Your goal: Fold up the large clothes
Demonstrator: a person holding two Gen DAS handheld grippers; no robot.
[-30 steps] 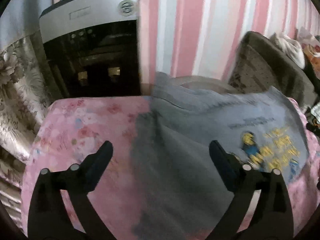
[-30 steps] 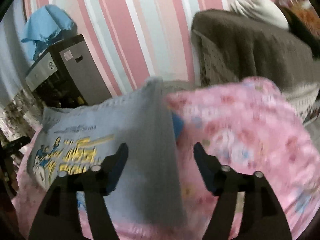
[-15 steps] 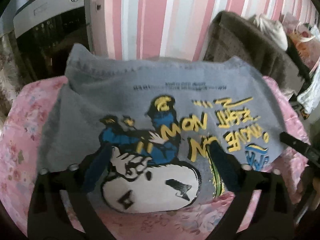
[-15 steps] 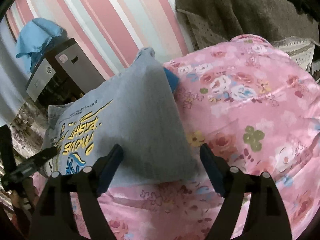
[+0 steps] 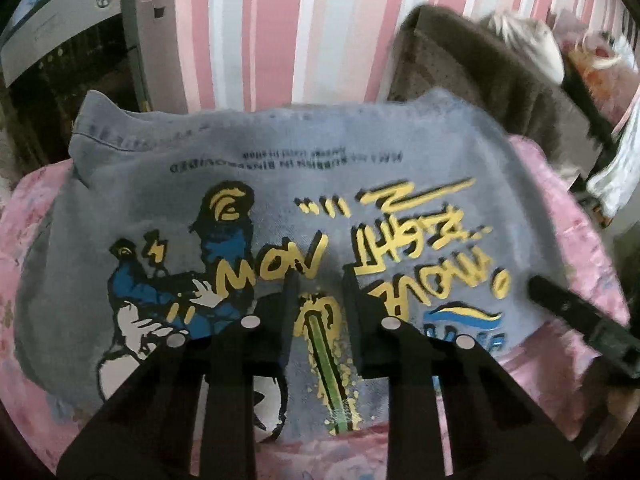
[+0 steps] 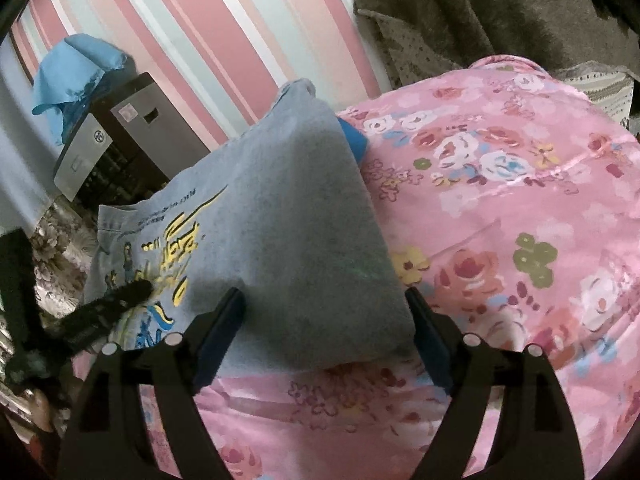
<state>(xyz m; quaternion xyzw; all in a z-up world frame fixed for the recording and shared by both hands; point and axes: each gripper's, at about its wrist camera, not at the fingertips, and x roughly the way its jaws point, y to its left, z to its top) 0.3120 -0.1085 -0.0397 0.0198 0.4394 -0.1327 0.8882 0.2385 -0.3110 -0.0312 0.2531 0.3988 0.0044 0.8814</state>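
Observation:
A grey T-shirt with a yellow and blue print lies folded on a pink floral bedspread. My left gripper points down over the print near the shirt's front edge. Its jaws are closing and stand narrow, with printed fabric showing in the gap between them. In the right wrist view the shirt shows its plain folded right side. My right gripper is wide open, its fingers on either side of that fold's near corner without pressing it. The left gripper shows as a dark shape at the left.
A water dispenser stands against the striped wall at the back left, with a blue cloth on top. A brown blanket covers furniture at the back right. Something blue peeks from under the shirt's far edge.
My left gripper has swung from the shirt's left side to over the printed middle and its jaws have narrowed from wide. My right gripper has dropped a little toward the shirt's fold.

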